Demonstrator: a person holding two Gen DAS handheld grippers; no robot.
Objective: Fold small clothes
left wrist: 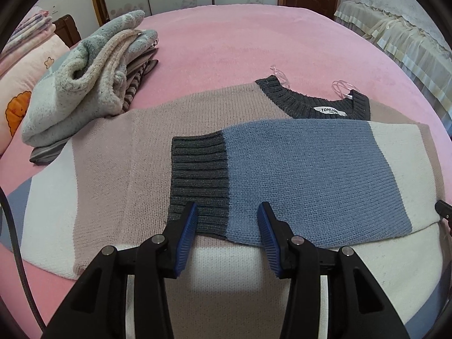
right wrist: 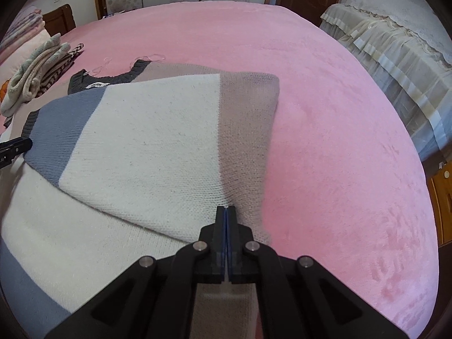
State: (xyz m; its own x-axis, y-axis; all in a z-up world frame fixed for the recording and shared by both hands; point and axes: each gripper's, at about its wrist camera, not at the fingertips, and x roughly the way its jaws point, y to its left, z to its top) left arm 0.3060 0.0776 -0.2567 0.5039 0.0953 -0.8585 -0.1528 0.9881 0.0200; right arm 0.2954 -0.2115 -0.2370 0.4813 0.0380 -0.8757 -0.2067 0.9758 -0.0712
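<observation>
While the left gripper (left wrist: 227, 220) hovers open over the folded sleeve's grey cuff (left wrist: 199, 180), the right gripper (right wrist: 226, 212) is clamped on the sweater (right wrist: 135, 130) edge. The sweater lies flat on the pink bed (right wrist: 325, 84). At one o'clock, its neck label (left wrist: 330, 110) reads "TONLION". At ten o'clock sits a clothes pile (left wrist: 84, 84).

Left gripper (left wrist: 227, 217) jaws parted, right gripper (right wrist: 226, 212) jaws closed

Bare pink bed (right wrist: 339, 113) right of the sweater (right wrist: 147, 141) — folded pile (left wrist: 84, 84) crowds left.
</observation>
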